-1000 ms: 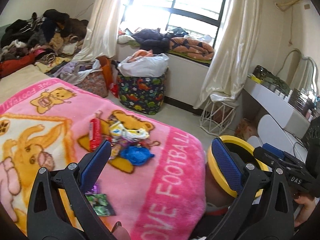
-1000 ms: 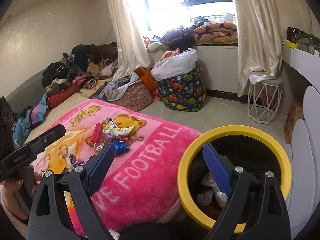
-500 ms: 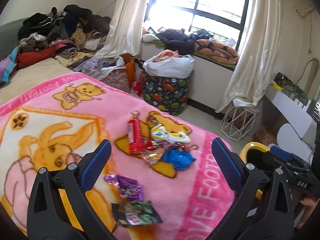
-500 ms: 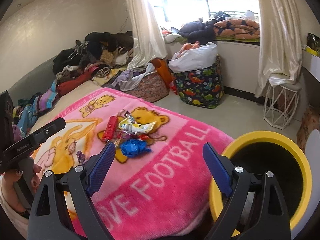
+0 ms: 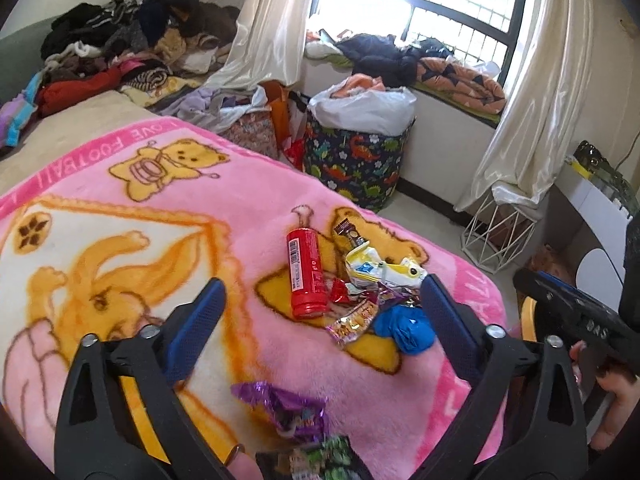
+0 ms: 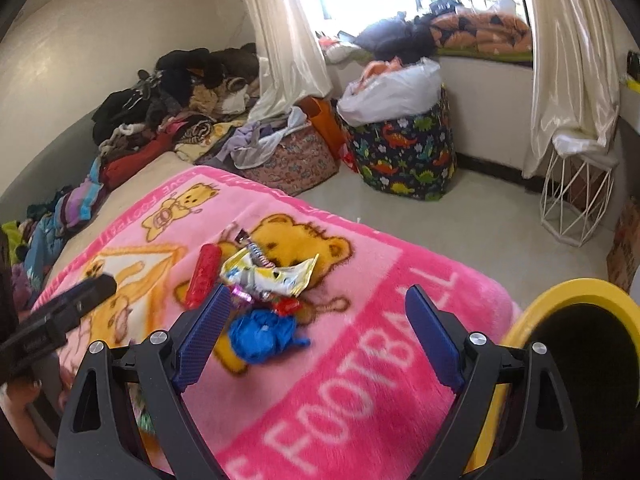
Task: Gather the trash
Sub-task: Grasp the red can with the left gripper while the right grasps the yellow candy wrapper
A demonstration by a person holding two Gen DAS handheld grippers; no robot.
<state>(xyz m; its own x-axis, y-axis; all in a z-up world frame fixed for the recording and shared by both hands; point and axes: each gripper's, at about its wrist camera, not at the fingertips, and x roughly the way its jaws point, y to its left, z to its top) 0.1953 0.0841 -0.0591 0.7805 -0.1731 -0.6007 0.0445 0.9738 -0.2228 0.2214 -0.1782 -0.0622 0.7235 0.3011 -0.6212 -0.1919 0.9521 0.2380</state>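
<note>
Two claws empty | left claw [image 5: 320,312] closing on nothing, right claw [image 6: 316,336] wide apart | we see wrappers [image 6: 268,276], red tube [image 5: 305,272], blue bag [image 6: 260,334] uncollected on blanket [image 6: 360,380]; yellow bin [image 6: 576,292] beside bed

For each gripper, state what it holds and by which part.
Nothing is held. The left gripper is closing on empty air; the right gripper is open and empty.

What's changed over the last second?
Both grippers swung from the yellow bin toward the trash pile on the pink blanket. The left gripper is closing slightly, the right gripper is open; both empty. The red tube and wrappers haven't moved.
</note>
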